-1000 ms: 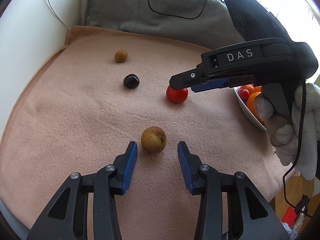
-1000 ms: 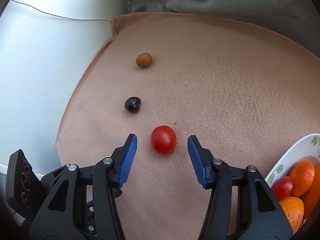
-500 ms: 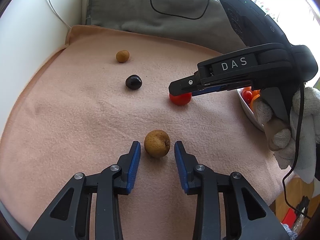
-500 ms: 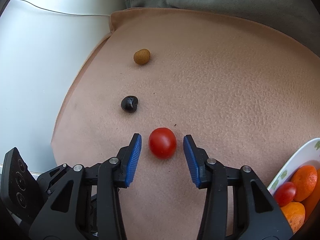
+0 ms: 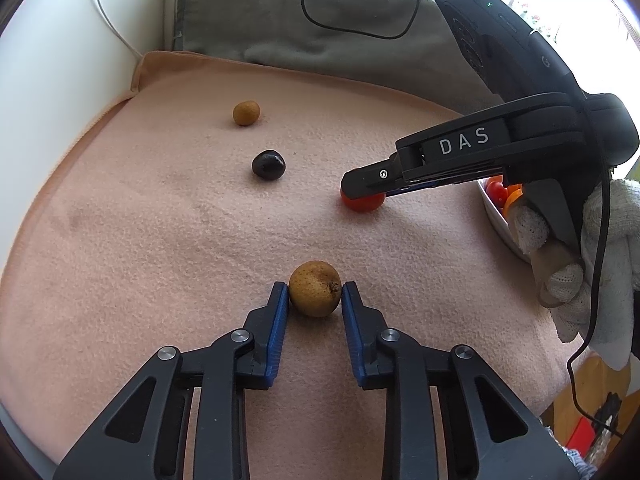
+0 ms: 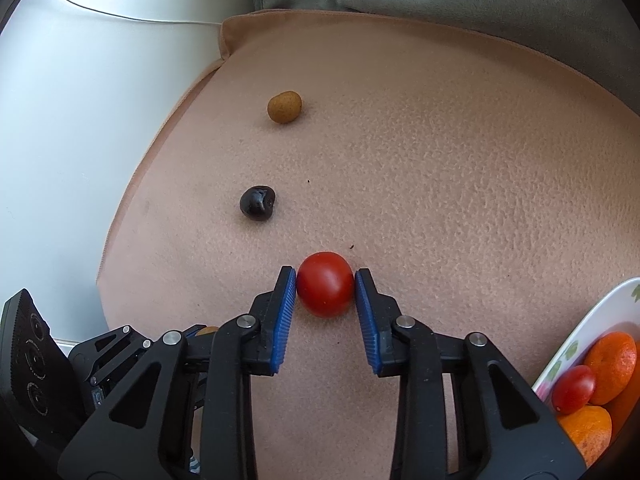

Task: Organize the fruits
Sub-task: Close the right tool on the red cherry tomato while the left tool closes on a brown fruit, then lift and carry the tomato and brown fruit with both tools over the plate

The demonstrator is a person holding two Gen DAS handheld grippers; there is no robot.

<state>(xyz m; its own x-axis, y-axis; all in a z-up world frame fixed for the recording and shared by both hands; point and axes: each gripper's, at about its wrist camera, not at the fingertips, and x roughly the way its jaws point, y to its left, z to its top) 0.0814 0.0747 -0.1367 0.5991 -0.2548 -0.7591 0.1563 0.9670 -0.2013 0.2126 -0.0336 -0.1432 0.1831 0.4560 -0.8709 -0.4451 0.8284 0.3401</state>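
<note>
The left gripper (image 5: 315,295) clamps a speckled tan fruit (image 5: 315,288) on the pink blanket (image 5: 160,260), blue pads touching both sides. Farther right, the right gripper (image 5: 362,190) covers a red tomato (image 5: 362,201). A dark fruit (image 5: 268,164) lies farther left, a small tan one (image 5: 246,113) beyond.

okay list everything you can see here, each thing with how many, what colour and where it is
Brown pear-like fruit: 1, tan-brown, on the blanket between the left gripper's fingers.
Tomato: 1, red, on the blanket between the right gripper's fingers.
Dark fruit: 1, near-black, mid-blanket.
Small round fruit: 1, tan, far part of the blanket.
Bowl: 1, white with leaf print, right edge; holds oranges and one small red tomato.
Blanket: 1, peach-pink, under everything.
Grey cloth: 1, behind the blanket.
Left gripper: 1, black with blue pads.
Right gripper: 1, same colours.
Gloved hand: 1, white glove, on the right gripper.
</note>
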